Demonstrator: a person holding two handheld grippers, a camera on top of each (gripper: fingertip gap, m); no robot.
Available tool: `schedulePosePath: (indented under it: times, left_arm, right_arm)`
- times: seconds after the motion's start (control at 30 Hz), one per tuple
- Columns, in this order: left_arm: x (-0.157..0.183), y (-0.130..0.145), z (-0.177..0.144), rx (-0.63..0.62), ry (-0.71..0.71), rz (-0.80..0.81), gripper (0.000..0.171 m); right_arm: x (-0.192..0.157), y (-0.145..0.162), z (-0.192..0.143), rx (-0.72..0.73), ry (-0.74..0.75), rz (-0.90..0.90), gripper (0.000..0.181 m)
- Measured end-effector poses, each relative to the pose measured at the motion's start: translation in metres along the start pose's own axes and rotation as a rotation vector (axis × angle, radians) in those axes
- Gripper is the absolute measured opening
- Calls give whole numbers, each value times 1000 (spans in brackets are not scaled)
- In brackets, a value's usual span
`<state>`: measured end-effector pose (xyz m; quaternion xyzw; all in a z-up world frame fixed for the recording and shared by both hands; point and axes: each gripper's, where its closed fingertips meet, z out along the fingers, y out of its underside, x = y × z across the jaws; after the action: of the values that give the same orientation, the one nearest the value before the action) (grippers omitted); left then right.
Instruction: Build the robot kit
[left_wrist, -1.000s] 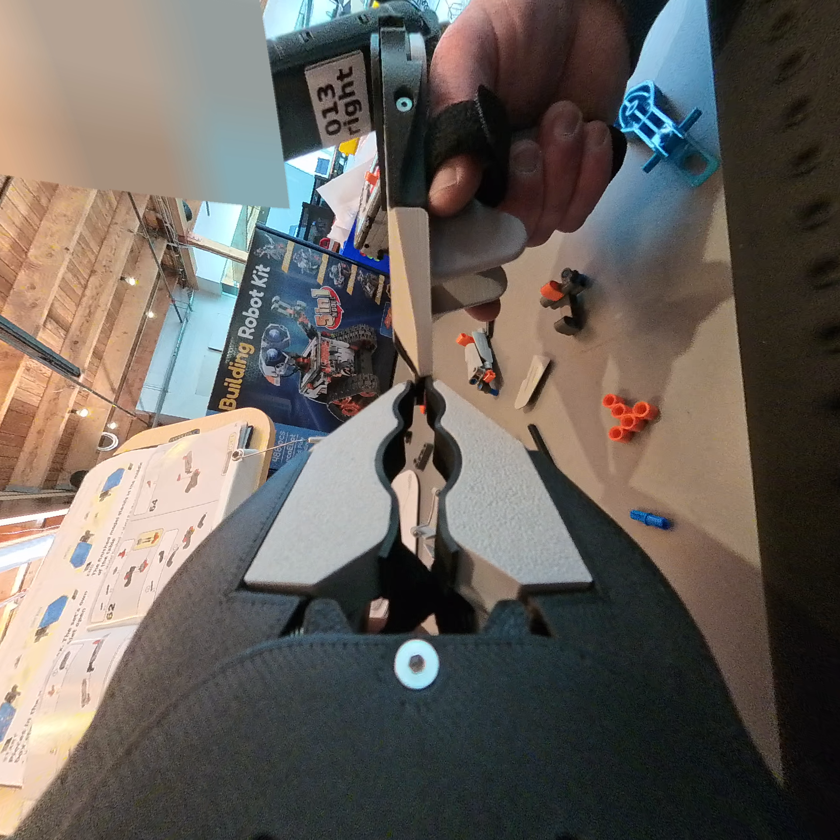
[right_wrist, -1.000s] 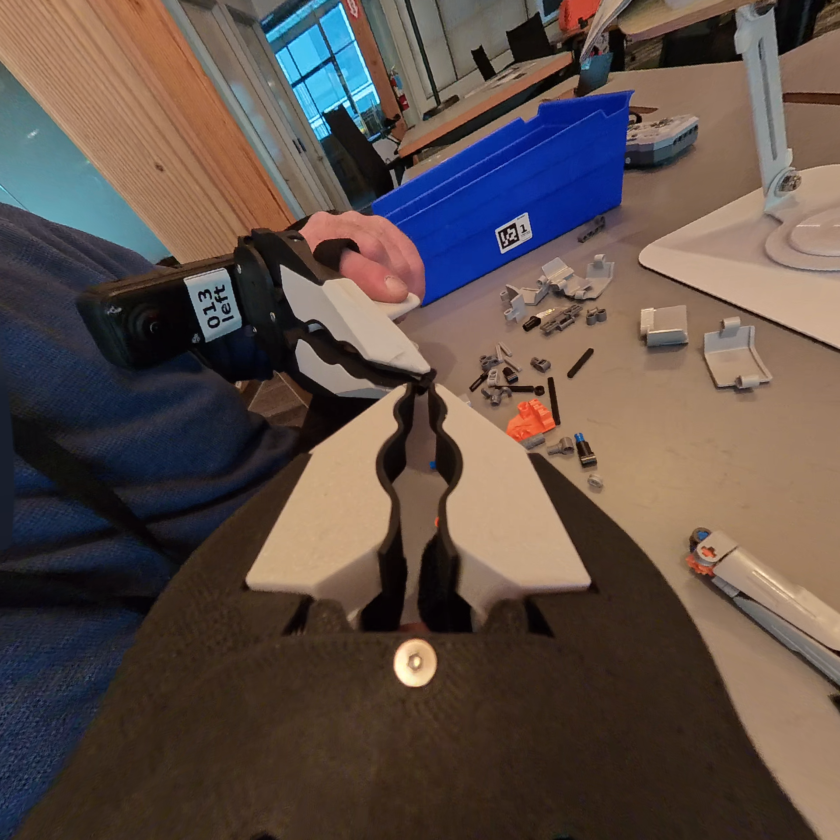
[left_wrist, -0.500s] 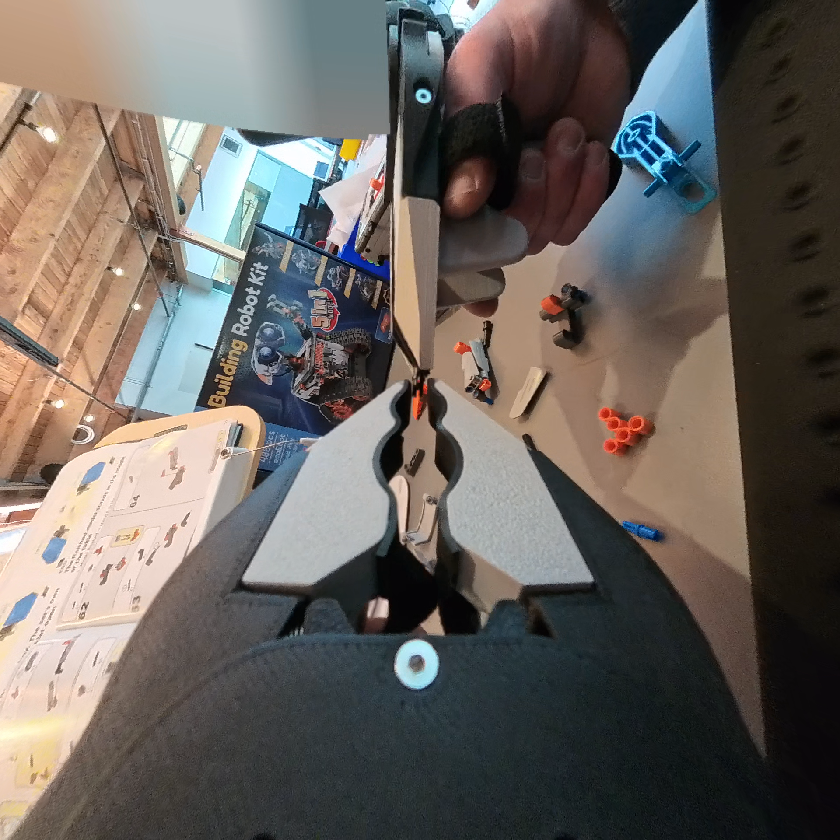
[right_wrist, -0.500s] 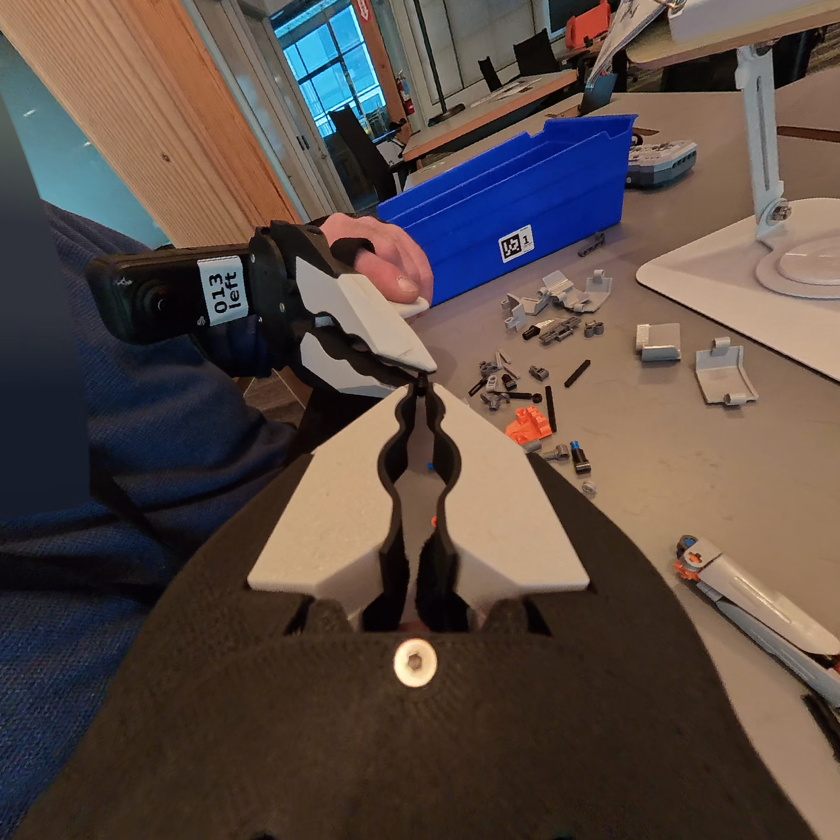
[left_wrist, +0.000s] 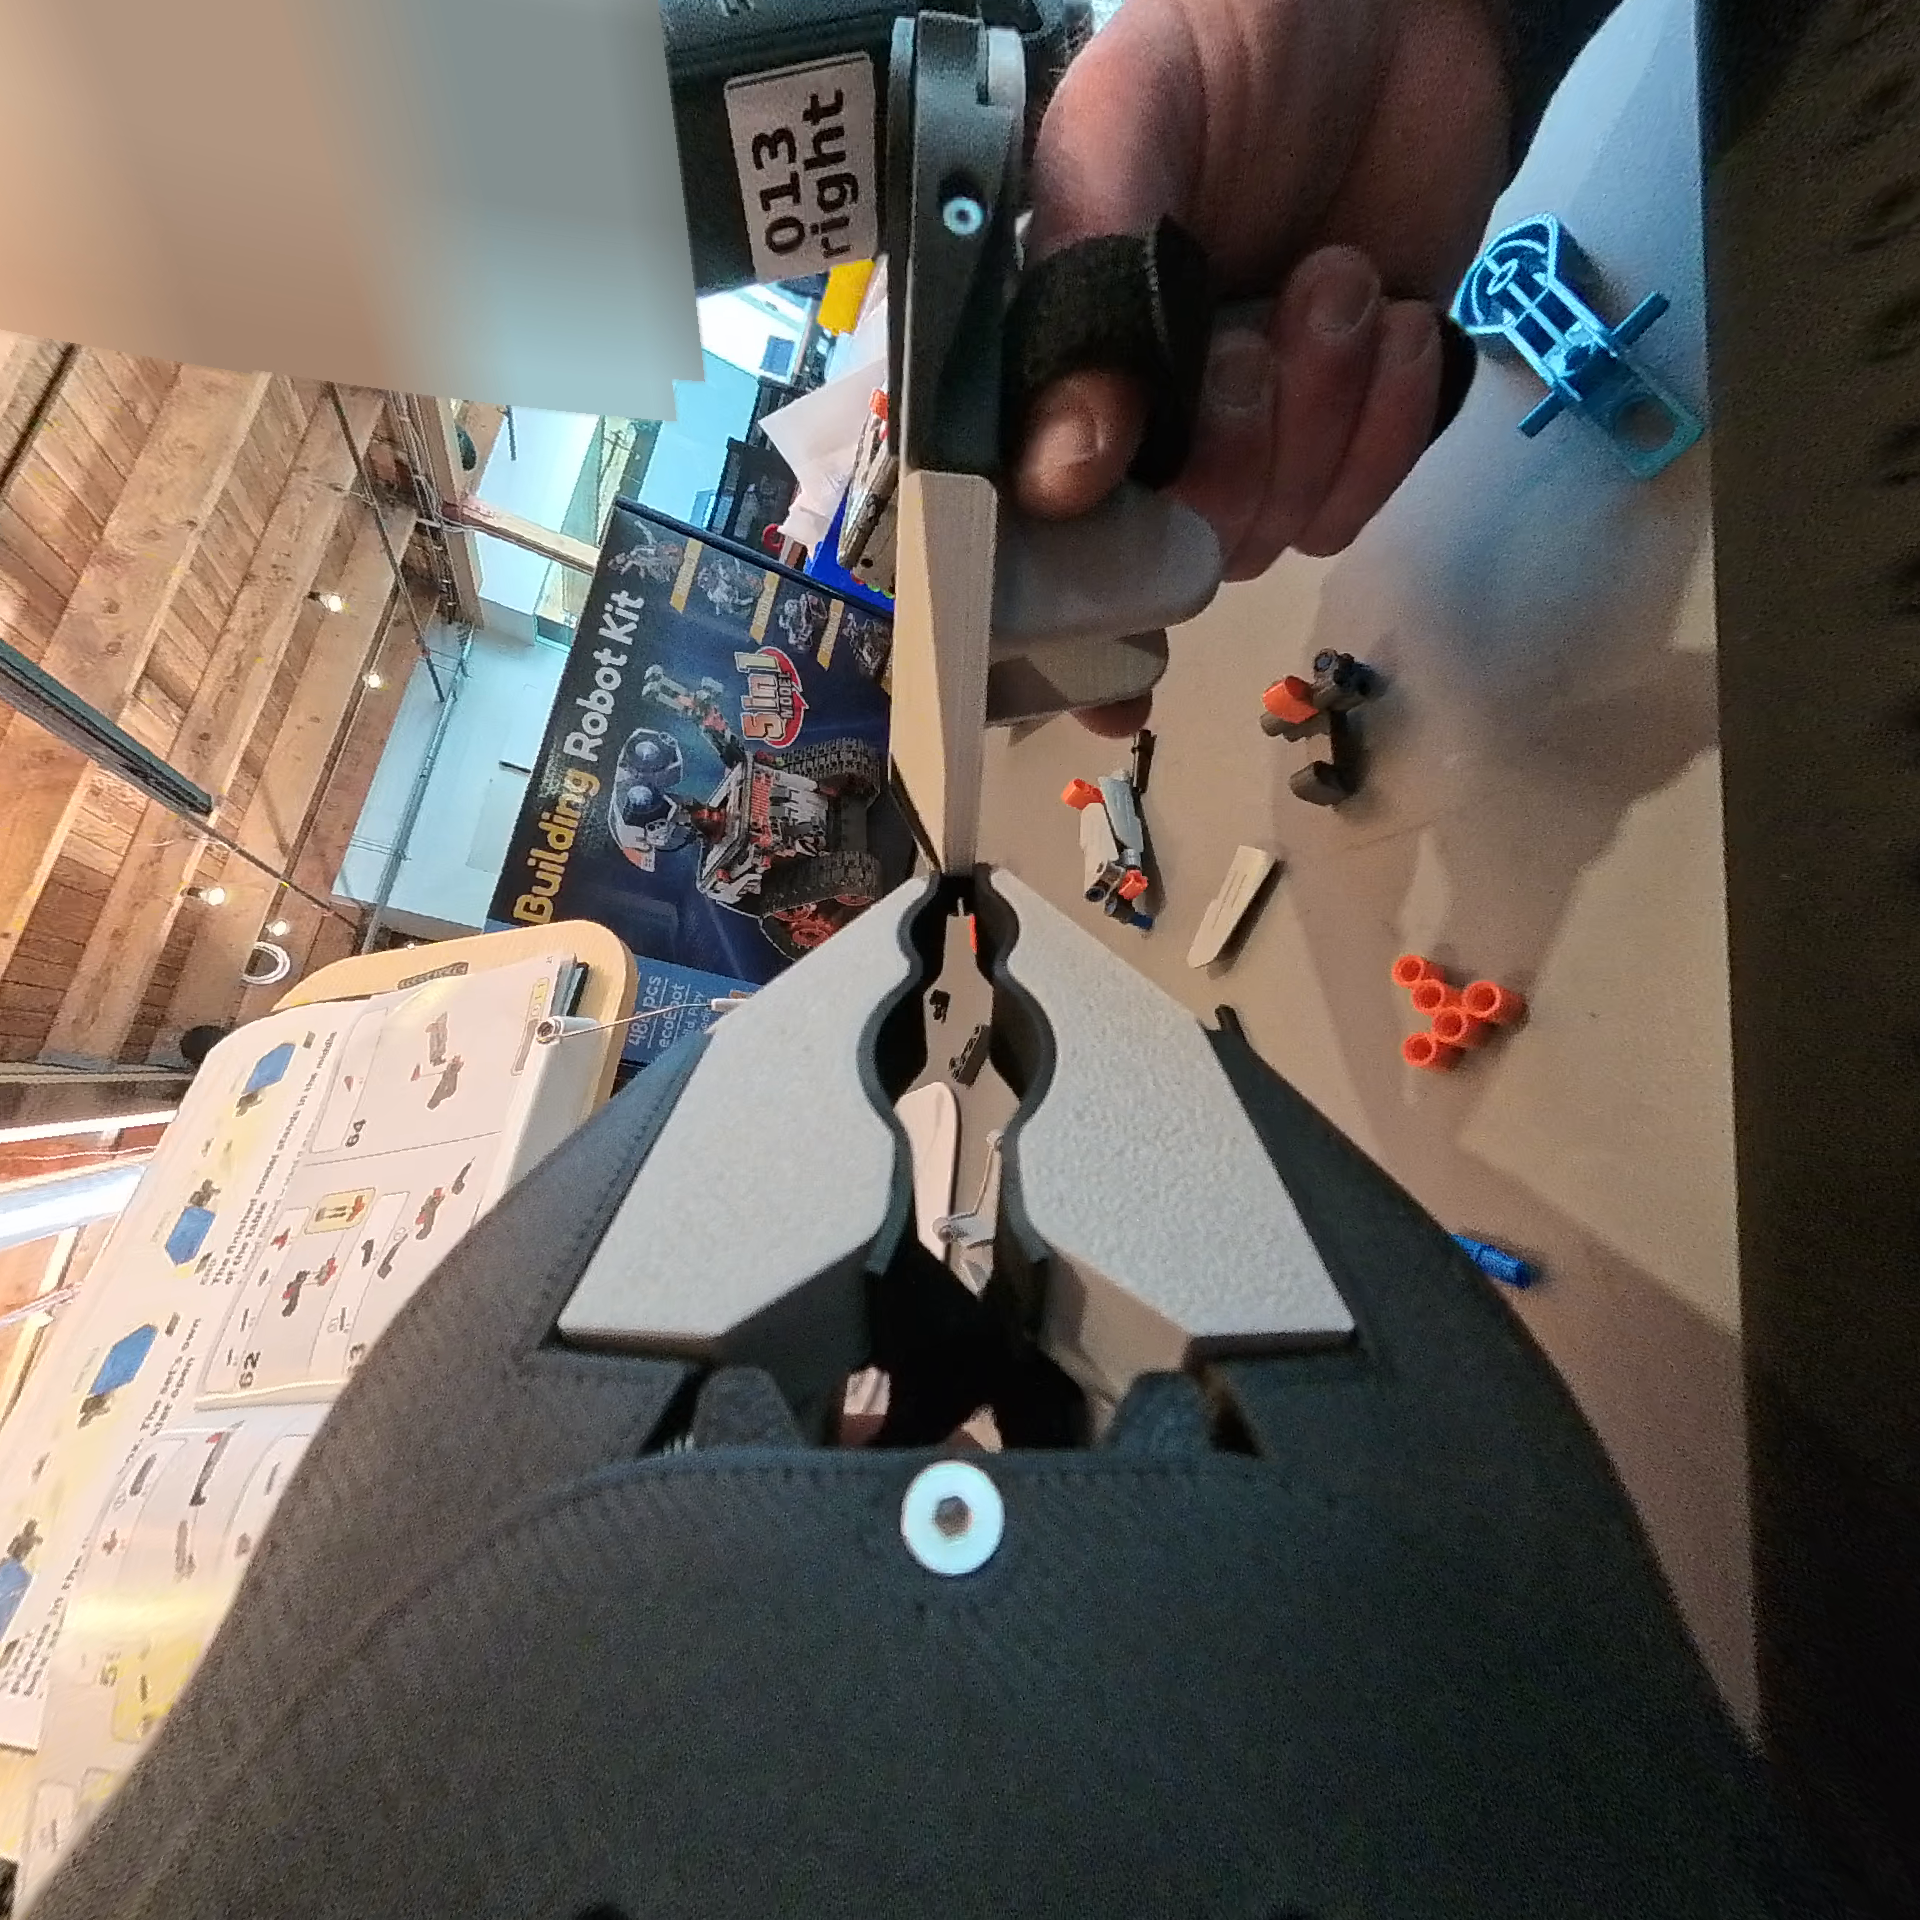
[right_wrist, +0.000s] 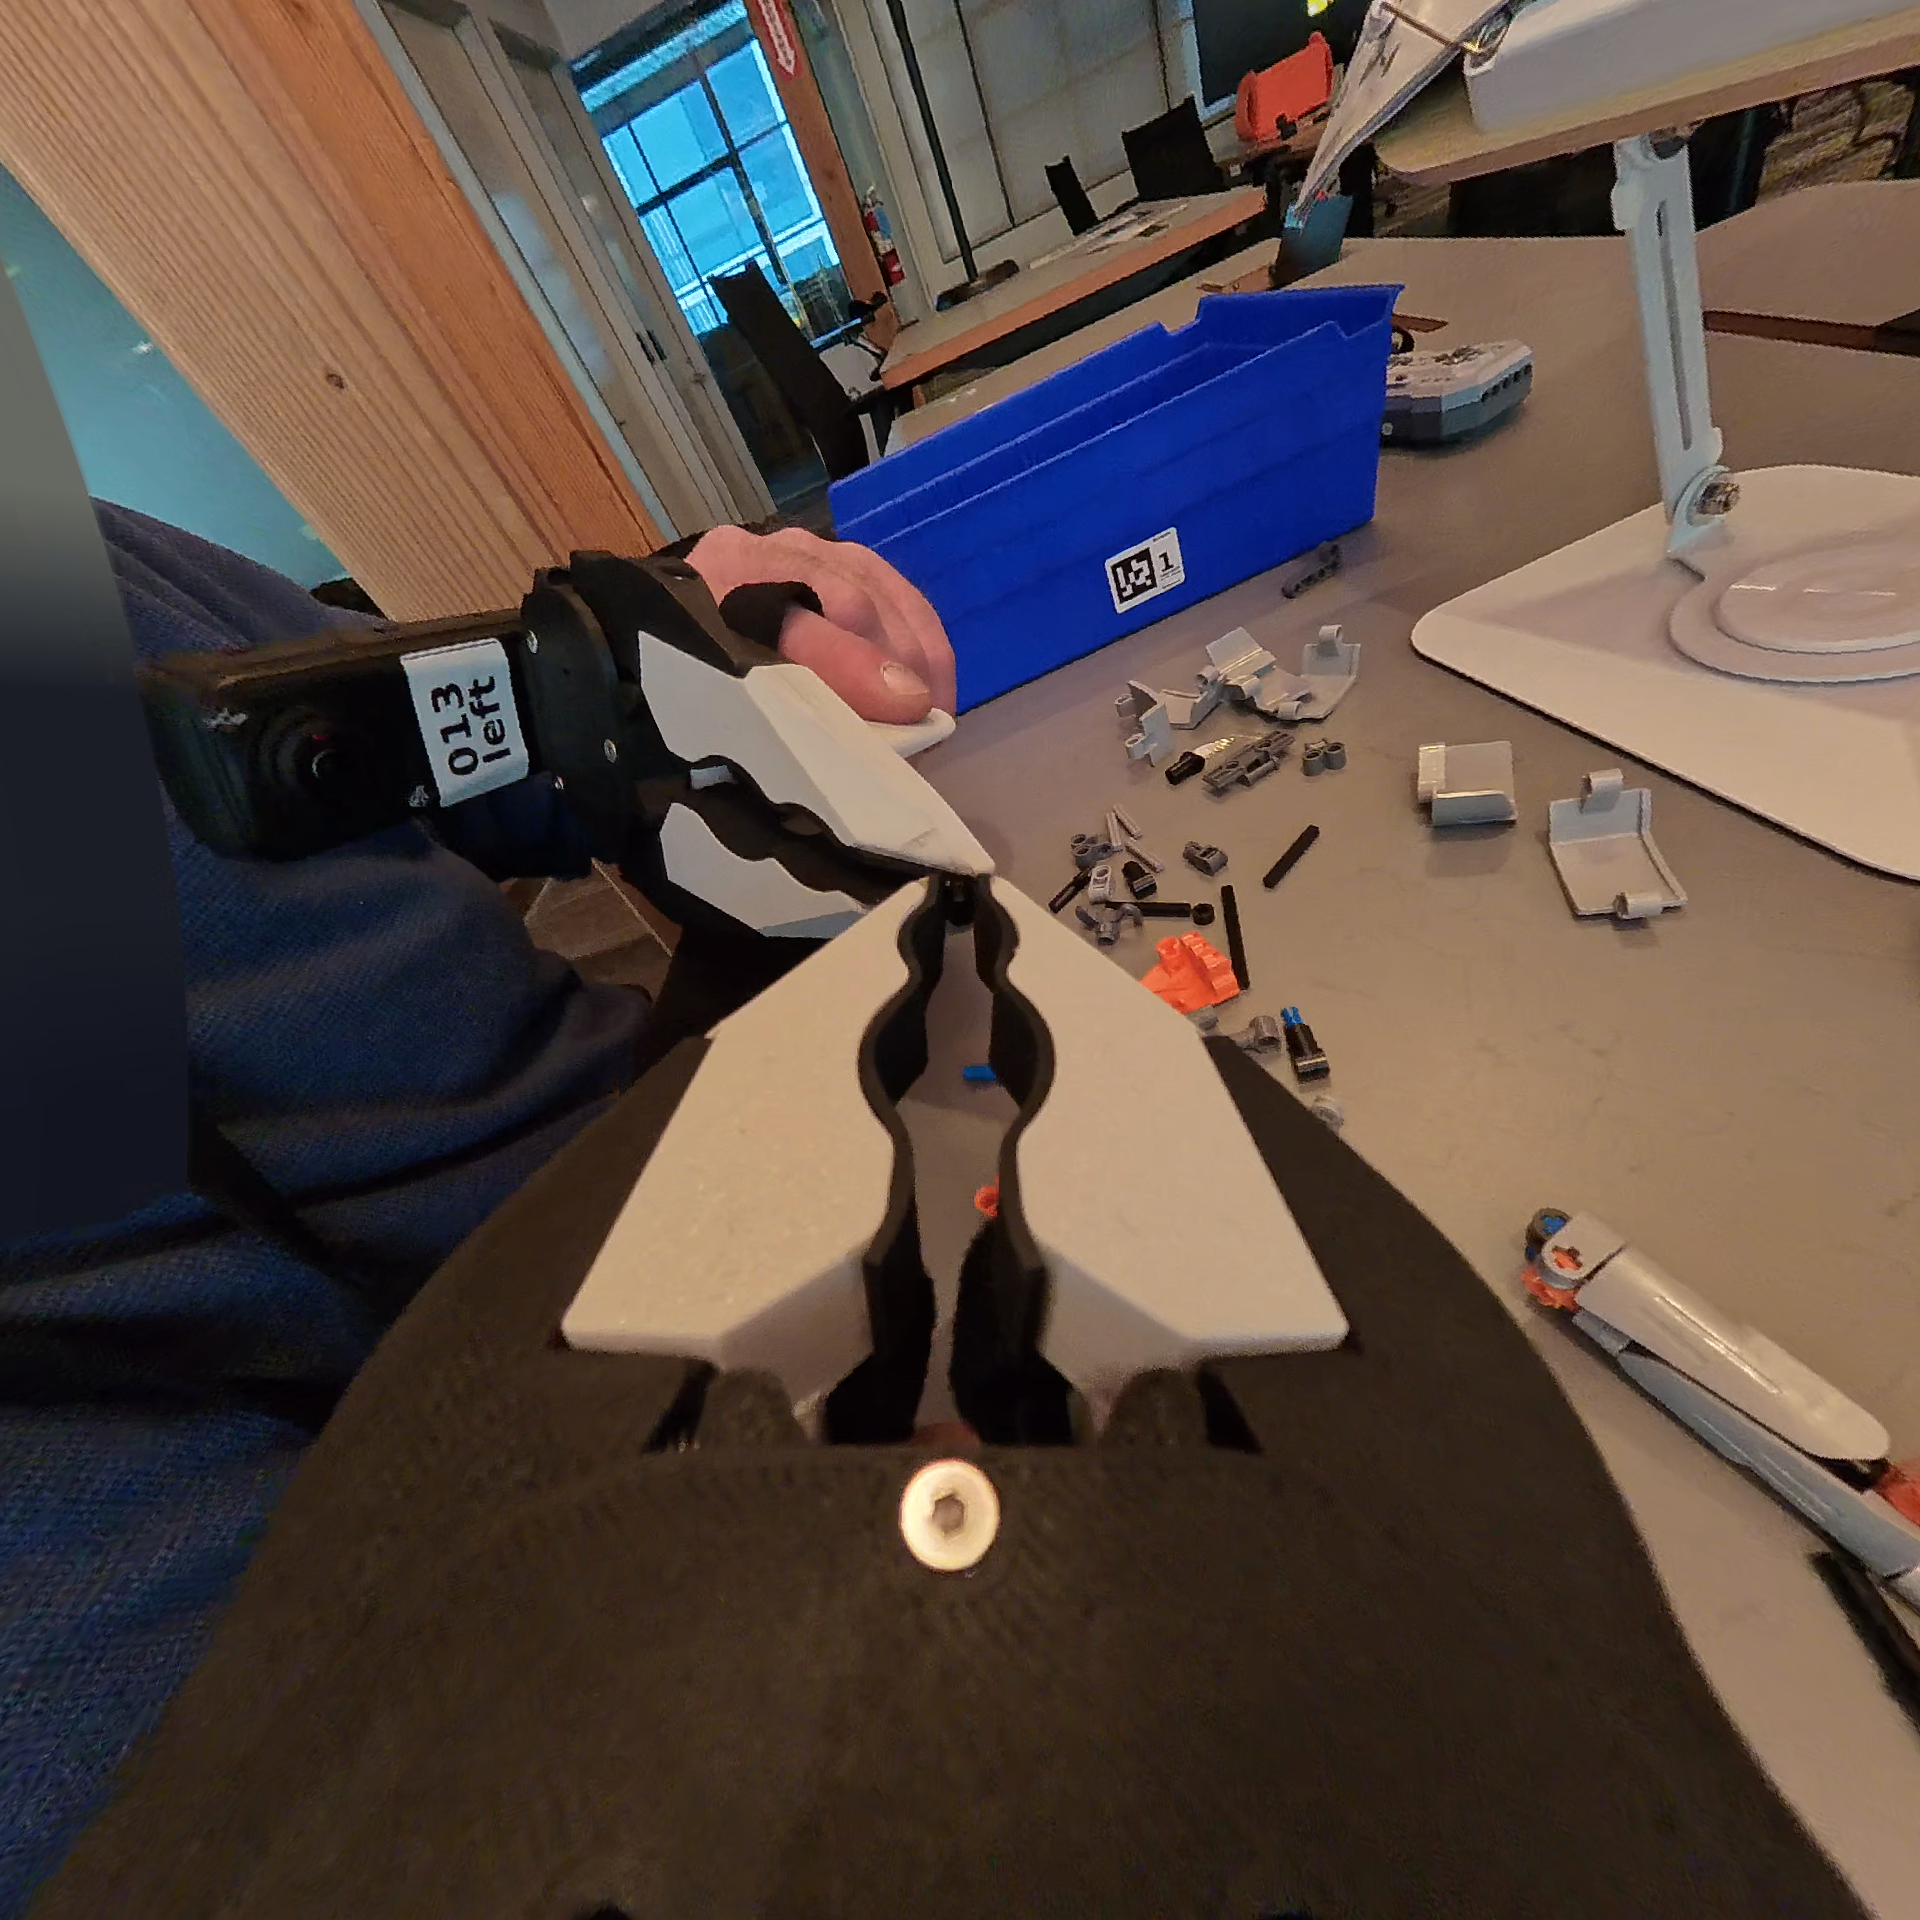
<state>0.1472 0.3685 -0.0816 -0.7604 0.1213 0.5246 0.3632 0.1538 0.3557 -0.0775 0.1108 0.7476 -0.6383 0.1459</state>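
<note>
In the left wrist view my left gripper (left_wrist: 958, 891) is shut on a tiny orange piece (left_wrist: 971, 928) pinched at its tips. The right gripper (left_wrist: 951, 665), held by a hand, comes down edge-on and meets those tips. In the right wrist view my right gripper (right_wrist: 956, 888) is nearly shut, with a small dark piece (right_wrist: 952, 902) between its tips. The left gripper (right_wrist: 821, 800) comes in from the left, and its tip touches the same spot. Both are held above the grey table (right_wrist: 1455, 1091). The join between the two small pieces is hidden.
A blue bin (right_wrist: 1122, 488) stands behind, with a white stand base (right_wrist: 1714, 675) to its right. Loose grey parts (right_wrist: 1236, 675), an orange part (right_wrist: 1184, 971) and a long grey assembly (right_wrist: 1704, 1351) lie on the table. An orange connector cluster (left_wrist: 1455, 1013), an instruction booklet (left_wrist: 312, 1195) and a kit box (left_wrist: 707, 790) also show. Left and right tips are no more than a few centimetres apart.
Both grippers stay tip to tip with the same grips. The right gripper has rocked slightly over the left tips, and the hands have shifted a little.
</note>
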Motion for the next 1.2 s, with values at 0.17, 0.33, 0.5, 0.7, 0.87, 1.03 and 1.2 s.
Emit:
schedulePosePath:
  times: [0.17, 0.33, 0.5, 0.7, 0.87, 1.03, 1.2]
  left_arm:
    - [13, 11, -4, -66, 124, -184, 16]
    - [61, 24, -15, -151, 434, -461, 22]
    - [88, 35, -13, -187, 591, -490, 17]
    - [98, 37, -7, -173, 657, -464, 15]
    - [104, 38, -5, -168, 662, -450, 7]
    - [103, 38, -4, -151, 670, -457, 6]
    - [103, 38, -4, -142, 676, -460, 6]
  right_arm:
    - [3, 13, -1, -122, 68, -197, 2]
    - [6, 60, 3, -475, 112, -539, 2]
    - [11, 89, 6, -675, 72, -682, 2]
    - [18, 100, 9, -821, 55, -791, 2]
    - [18, 104, 9, -860, 28, -803, 2]
    - [18, 104, 8, -907, -2, -821, 2]
    - [18, 105, 7, -1019, -61, -850, 1]
